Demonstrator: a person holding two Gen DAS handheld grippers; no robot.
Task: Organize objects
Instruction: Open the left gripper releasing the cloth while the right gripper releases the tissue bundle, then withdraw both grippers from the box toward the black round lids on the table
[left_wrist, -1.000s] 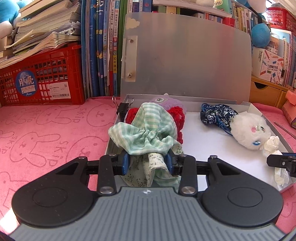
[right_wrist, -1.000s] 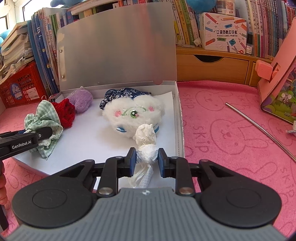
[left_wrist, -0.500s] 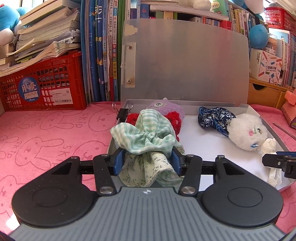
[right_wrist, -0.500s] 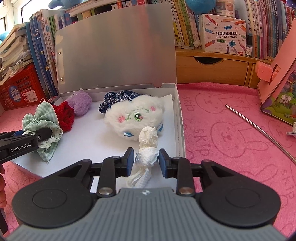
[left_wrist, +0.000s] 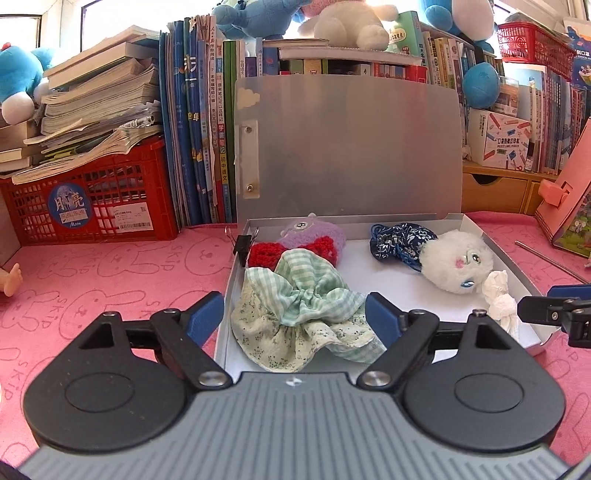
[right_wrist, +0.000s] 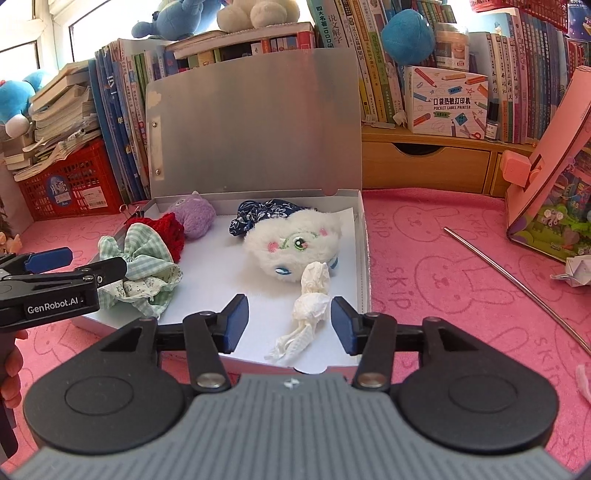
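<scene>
A shallow silver box (left_wrist: 513, 262) (right_wrist: 364, 258) lies on the pink cloth with its lid standing up. In its near left corner lies a green checked cloth scrunchie (left_wrist: 299, 314) (right_wrist: 144, 266). My left gripper (left_wrist: 295, 317) is opening around it, pads clear of the cloth. A knotted white tissue (right_wrist: 310, 306) (left_wrist: 498, 299) lies at the box's near right edge. My right gripper (right_wrist: 290, 321) is opening too, its pads apart from the tissue between them. A white plush face (right_wrist: 295, 243), a navy scrunchie (right_wrist: 262, 212), a red knit piece (right_wrist: 166, 229) and a purple plush (right_wrist: 194, 218) also lie in the box.
A red crate (left_wrist: 92, 199) with stacked books and upright books (left_wrist: 195, 147) line the back. A pink stand (right_wrist: 550, 177) and a metal rod (right_wrist: 517, 284) lie right of the box. A black binder clip (left_wrist: 243, 243) sits at the box's far left corner.
Both grippers went from shut on their items to open and drew back and up. The green scrunchie and the white tissue now lie loose in the box.
</scene>
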